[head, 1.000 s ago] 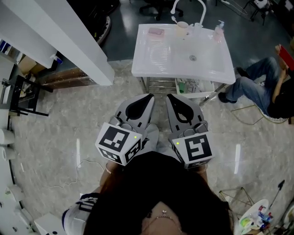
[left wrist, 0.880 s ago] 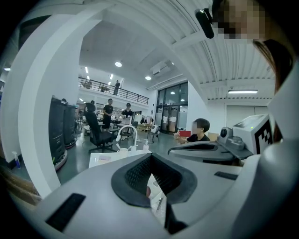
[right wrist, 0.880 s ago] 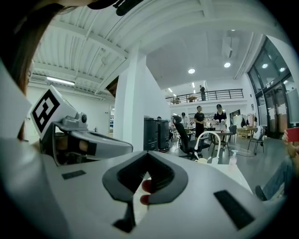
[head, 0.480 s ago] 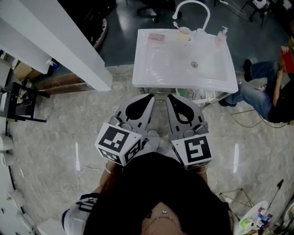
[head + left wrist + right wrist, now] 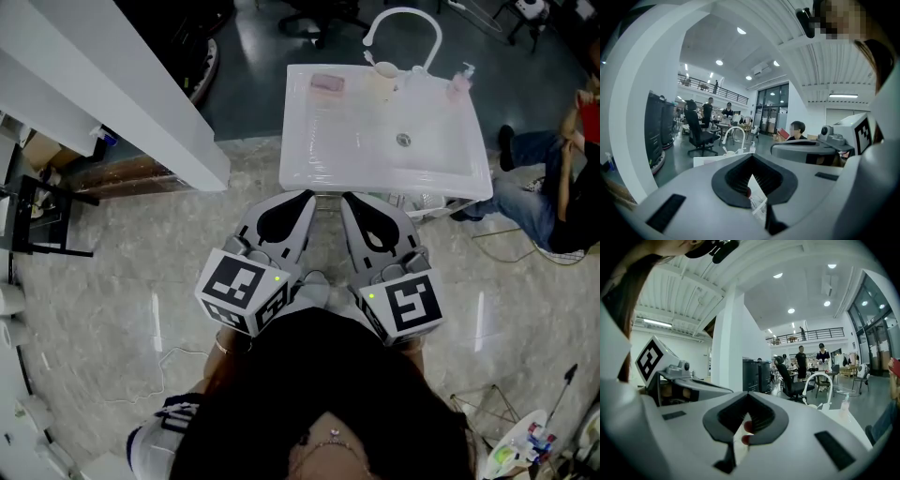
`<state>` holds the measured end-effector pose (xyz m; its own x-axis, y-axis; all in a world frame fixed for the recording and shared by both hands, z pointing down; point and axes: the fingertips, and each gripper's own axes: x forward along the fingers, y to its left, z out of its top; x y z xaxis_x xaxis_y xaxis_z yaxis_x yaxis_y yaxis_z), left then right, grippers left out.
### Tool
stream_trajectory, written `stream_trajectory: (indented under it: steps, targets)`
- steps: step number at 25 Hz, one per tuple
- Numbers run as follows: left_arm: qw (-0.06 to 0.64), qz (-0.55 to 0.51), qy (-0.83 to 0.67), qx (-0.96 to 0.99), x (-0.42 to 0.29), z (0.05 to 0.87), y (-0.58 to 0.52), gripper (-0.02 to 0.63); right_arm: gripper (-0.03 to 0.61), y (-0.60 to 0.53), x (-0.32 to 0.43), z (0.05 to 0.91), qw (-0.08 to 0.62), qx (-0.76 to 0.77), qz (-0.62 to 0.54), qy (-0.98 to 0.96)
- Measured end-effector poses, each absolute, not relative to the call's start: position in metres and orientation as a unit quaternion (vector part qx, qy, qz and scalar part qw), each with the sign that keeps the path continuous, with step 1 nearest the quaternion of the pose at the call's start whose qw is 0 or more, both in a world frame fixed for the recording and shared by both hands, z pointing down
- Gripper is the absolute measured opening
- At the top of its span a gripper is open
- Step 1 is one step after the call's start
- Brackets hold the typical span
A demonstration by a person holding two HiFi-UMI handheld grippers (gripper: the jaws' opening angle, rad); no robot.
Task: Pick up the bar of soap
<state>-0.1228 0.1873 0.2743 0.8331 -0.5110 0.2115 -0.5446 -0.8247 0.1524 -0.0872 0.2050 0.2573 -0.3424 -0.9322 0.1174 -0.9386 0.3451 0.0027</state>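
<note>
The pink bar of soap (image 5: 327, 83) lies at the far left corner of the white sink (image 5: 319, 159) in the head view. A cup (image 5: 382, 80), an arched tap (image 5: 403, 21) and a pump bottle (image 5: 460, 79) stand along the sink's far rim. My left gripper (image 5: 302, 201) and right gripper (image 5: 351, 201) sit side by side close to my body, over the floor, short of the sink's near edge. Both are shut with nothing held. The left gripper (image 5: 751, 161) faces the tap (image 5: 733, 133). Past the right gripper (image 5: 748, 397) the tap (image 5: 818, 380) shows too; the soap is hidden there.
A long white counter (image 5: 112, 84) runs along the left. A seated person (image 5: 544, 183) is right of the sink. A rack with bottles (image 5: 412, 200) sits under the sink. A black stand (image 5: 37, 206) and a thin floor cable (image 5: 159, 347) lie left.
The sink has slid lower and to the right in the head view, so it is a little nearer. The seated person's leg shifted. Both grippers stay shut and side by side.
</note>
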Motion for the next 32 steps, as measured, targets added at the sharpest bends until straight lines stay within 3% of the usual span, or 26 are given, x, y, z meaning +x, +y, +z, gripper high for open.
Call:
stream_trajectory:
  steps: [13, 32]
  targets:
    - [0.109, 0.069, -0.256, 0.958, -0.129, 0.276, 0.133, 0.0, -0.002, 0.157, -0.1, 0.254, 0.072, 0.582, -0.004, -0.81]
    - [0.116, 0.083, -0.25, 0.958, -0.087, 0.292, 0.071, 0.0, -0.002, 0.097, -0.061, 0.268, 0.075, 0.582, 0.004, -0.81]
